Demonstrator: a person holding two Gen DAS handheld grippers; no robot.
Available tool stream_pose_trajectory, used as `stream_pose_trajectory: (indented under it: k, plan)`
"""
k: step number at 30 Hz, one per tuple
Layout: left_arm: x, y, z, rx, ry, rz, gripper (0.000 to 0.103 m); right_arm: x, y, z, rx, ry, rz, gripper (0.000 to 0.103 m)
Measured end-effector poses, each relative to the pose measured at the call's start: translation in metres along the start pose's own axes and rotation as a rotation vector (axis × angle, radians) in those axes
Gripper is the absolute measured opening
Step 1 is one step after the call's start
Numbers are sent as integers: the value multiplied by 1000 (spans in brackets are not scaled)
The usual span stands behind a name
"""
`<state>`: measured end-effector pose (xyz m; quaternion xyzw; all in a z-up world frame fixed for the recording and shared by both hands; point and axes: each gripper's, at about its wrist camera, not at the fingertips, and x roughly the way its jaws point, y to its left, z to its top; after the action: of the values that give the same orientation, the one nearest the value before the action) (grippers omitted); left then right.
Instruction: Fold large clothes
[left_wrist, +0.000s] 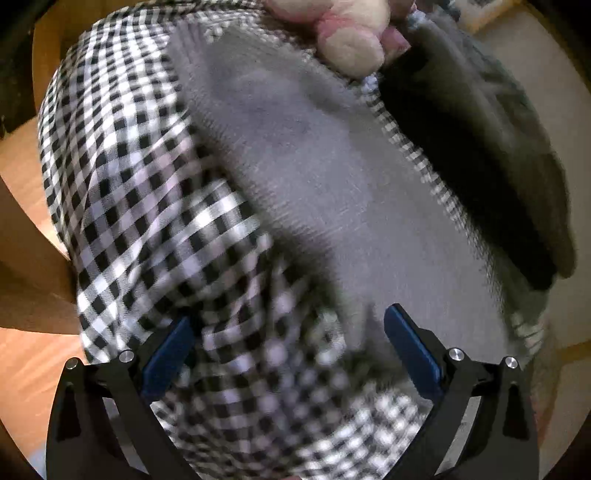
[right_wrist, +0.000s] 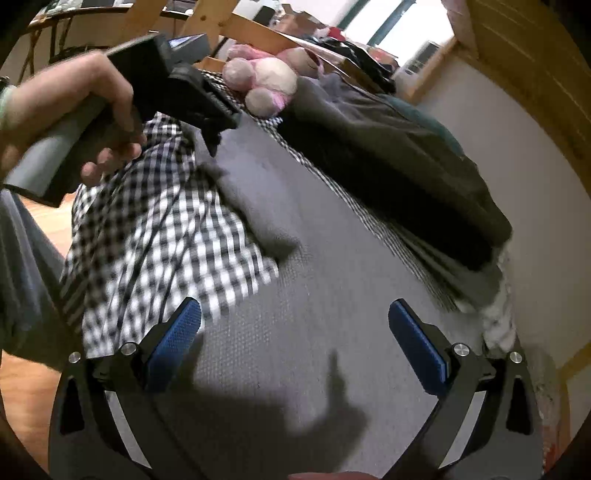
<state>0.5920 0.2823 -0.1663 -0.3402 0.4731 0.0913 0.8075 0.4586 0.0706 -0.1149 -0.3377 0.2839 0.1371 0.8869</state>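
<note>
Both tools gape wide, empty: left tool (left_wrist: 288, 354) over checked shirt (left_wrist: 122, 192); right tool (right_wrist: 295, 343) view alone shows hand (right_wrist: 70, 110).

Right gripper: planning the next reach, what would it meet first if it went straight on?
Probably the grey fabric spread ahead of the open right gripper; depth is unclear.

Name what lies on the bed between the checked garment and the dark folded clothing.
A bare stretch of grey knitted fabric separates the checked garment from the dark folded clothing; the right wrist view shows it best.
</note>
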Motion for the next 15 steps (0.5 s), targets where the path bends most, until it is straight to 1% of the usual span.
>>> stream_pose_trajectory:
  k: [2,3,5,6,7,8,12,15]
  plan:
    - [-9,-10,7,46,-54,-52,99,11,1,7,-2,-8,16,100]
    - [-11,-12,13,39,-69,-80,99,19,1,12,-5,-16,29,100]
    - [-2,-11,29,-7,-30,-134,99,28,2,17,-16,-28,42,100]
    - [7,-7,39,-54,3,-163,99,33,4,20,-24,-39,46,100]
    - [10,-2,46,-86,8,-173,99,37,8,24,-29,-47,49,100]
    - [14,-1,44,-97,8,-179,99,42,11,28,-33,-50,50,100]
    - [13,-2,67,-91,-37,-221,99,55,21,33,-30,-49,85,100]
    - [19,15,79,-151,-35,-290,99,62,28,36,-36,-56,88,100]
